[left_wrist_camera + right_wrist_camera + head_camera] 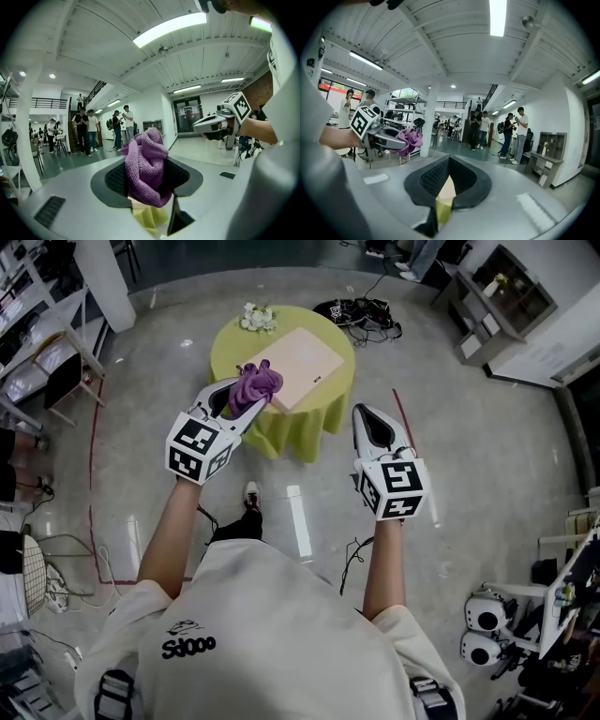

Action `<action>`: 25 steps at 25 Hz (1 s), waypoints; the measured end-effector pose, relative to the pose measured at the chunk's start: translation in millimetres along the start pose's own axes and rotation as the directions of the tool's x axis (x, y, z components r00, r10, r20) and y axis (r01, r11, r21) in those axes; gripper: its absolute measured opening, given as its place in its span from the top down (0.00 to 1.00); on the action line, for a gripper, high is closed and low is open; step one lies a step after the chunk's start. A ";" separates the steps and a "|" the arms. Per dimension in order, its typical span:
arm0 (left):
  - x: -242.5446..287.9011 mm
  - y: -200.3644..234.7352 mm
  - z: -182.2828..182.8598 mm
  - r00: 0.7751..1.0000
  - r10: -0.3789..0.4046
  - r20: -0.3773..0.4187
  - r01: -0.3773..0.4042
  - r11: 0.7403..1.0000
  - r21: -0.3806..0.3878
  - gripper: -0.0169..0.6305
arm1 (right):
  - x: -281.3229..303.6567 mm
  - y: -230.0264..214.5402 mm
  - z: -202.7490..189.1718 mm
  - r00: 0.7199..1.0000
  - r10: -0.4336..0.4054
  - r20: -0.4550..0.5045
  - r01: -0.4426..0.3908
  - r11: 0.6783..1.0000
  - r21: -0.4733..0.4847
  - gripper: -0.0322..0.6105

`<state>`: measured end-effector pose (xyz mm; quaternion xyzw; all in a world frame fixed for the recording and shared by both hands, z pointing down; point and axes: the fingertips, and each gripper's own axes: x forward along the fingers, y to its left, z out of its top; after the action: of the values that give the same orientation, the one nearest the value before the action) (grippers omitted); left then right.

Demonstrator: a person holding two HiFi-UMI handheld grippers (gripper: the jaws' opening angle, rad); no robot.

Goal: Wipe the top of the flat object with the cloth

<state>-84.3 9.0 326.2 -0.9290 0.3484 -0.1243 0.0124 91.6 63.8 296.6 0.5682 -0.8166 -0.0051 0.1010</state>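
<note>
Left gripper fingers clamp purple cloth — right gripper fingers seemingly closed, empty.

Legend, head view: a dark logo word is showing on the back of the person's white shirt, beneath a small emblem. It is appearing to read "Sdooo", though the letters are uncertain. Nothing else is reading legibly.

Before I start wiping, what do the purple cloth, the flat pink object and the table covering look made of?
The cloth: soft looped terry or microfibre, from its nubby, bunched folds. The flat object: rigid board, perhaps plastic or coated wood; smooth matte pale-pink face, crisp edges. The table covering: thin yellow-green fabric, hanging in pleats.
</note>
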 end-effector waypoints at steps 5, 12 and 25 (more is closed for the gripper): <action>42.0 42.8 6.0 1.000 -0.015 -0.001 0.015 1.000 -0.004 0.68 | 49.1 -22.1 9.9 1.000 -0.015 -0.005 0.015 1.000 0.002 0.94; 87.1 106.7 20.5 0.999 -0.040 0.013 0.040 0.999 0.011 0.68 | 118.6 -40.1 28.2 0.999 -0.045 -0.008 0.045 0.999 -0.018 0.94; 145.0 185.5 9.2 0.998 -0.063 -0.012 0.063 0.998 -0.002 0.68 | 206.2 -56.4 29.7 0.997 -0.054 -0.052 0.054 0.999 -0.004 0.94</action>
<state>-96.3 -226.3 329.2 -0.9387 0.3192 -0.1301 0.0054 69.9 -150.9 293.4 0.5899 -0.7981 0.0058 0.1227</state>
